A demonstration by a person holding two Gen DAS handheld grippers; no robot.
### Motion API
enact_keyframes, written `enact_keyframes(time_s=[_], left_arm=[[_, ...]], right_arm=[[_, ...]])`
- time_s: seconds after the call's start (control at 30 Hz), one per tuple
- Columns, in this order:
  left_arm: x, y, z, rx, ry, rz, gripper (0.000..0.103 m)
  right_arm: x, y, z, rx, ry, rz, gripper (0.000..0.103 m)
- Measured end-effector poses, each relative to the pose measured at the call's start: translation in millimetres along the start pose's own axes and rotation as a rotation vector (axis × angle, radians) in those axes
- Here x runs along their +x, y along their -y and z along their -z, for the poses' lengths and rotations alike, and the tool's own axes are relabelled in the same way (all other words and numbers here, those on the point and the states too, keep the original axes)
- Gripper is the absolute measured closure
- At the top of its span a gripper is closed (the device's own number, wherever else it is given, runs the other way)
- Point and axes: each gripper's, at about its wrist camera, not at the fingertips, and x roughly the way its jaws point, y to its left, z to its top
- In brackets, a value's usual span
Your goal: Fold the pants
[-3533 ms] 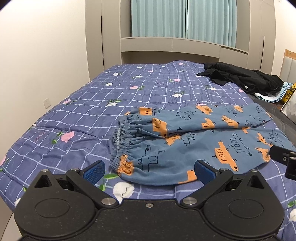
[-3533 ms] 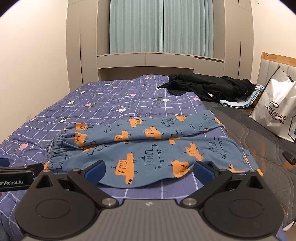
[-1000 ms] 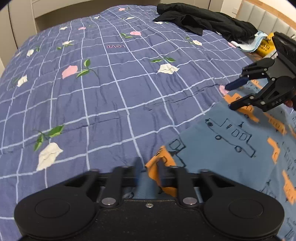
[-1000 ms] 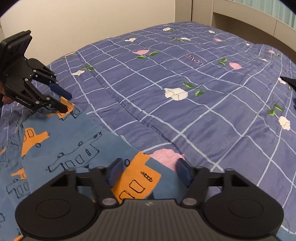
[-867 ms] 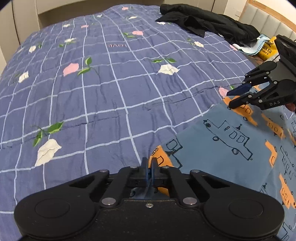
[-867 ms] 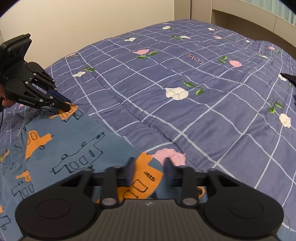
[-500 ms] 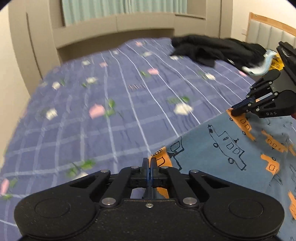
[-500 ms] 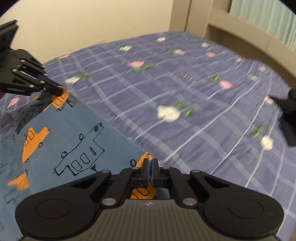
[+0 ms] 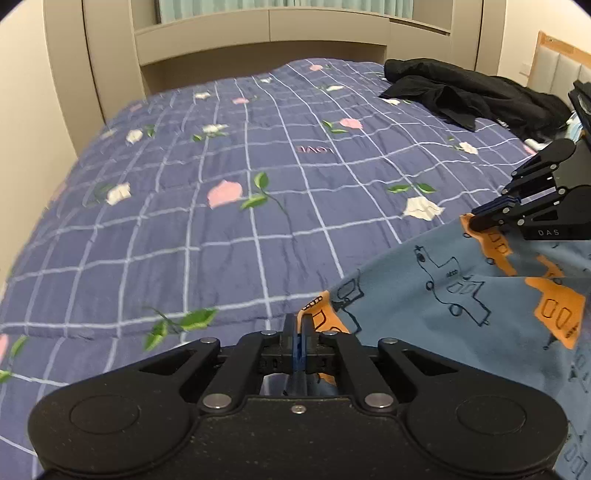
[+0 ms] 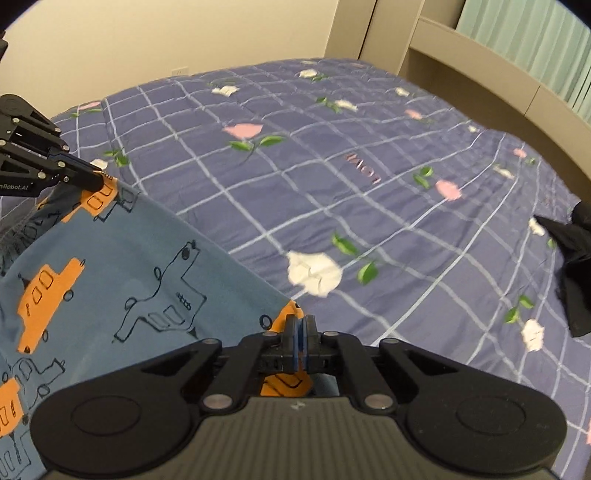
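The blue pants [image 9: 443,295] with orange and outlined vehicle prints hang lifted above the bed between both grippers. My left gripper [image 9: 298,332] is shut on one corner of the far edge. My right gripper [image 10: 300,328] is shut on the other corner of the pants [image 10: 110,266]. In the left wrist view the right gripper [image 9: 480,218] shows at the right, pinching the cloth. In the right wrist view the left gripper [image 10: 98,179] shows at the left, pinching the cloth. The edge between them is pulled fairly straight.
The bed's purple checked quilt [image 9: 240,221] with flower prints spreads ahead. A heap of black clothes [image 9: 472,92] lies at the far right of the bed, also in the right wrist view [image 10: 576,266]. Beige wardrobes and a shelf [image 9: 258,33] stand beyond.
Both grippers came down to the pants' far edge, shut on its two corners and lifted it. In the last half second both rose and tilted up with the cloth.
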Motion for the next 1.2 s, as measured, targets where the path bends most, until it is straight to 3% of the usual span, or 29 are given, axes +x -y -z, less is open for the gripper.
enact_keyframes(time_s=[0.07, 0.13, 0.23, 0.3, 0.37, 0.43, 0.53, 0.77, 0.93, 1.03, 1.2], left_arm=[[1, -4, 1, -0.012, -0.011, 0.022, 0.090], [2, -5, 1, -0.012, -0.020, 0.024, 0.086], [8, -6, 3, -0.015, -0.048, 0.021, 0.085], [10, -5, 4, -0.021, -0.057, 0.027, 0.099], [7, -2, 4, -0.013, -0.048, 0.022, 0.101], [0, 5, 4, 0.013, -0.023, 0.006, 0.102], [-17, 13, 5, 0.045, 0.036, 0.003, 0.102], [-81, 31, 20, 0.096, 0.208, 0.024, 0.102], [-133, 48, 46, 0.125, 0.315, 0.081, 0.102], [-158, 61, 67, 0.164, 0.350, 0.119, 0.102], [-186, 82, 107, 0.234, 0.335, 0.167, 0.102]], right_arm=[[-3, 4, 3, 0.023, 0.007, -0.024, 0.093], [-5, 11, 4, 0.049, 0.009, -0.052, 0.074], [-4, 18, 4, 0.073, 0.005, -0.064, 0.060], [1, 21, 5, 0.099, -0.013, -0.073, 0.059], [6, 21, 6, 0.108, -0.022, -0.070, 0.060], [7, 21, 8, 0.117, -0.017, -0.081, 0.091], [-3, 13, 9, 0.099, 0.014, -0.056, 0.099], [-69, -10, 30, 0.111, 0.200, 0.060, 0.099], [-132, -35, 62, 0.116, 0.318, 0.135, 0.100], [-168, -58, 85, 0.096, 0.360, 0.170, 0.100], [-217, -102, 128, 0.077, 0.372, 0.191, 0.101]])
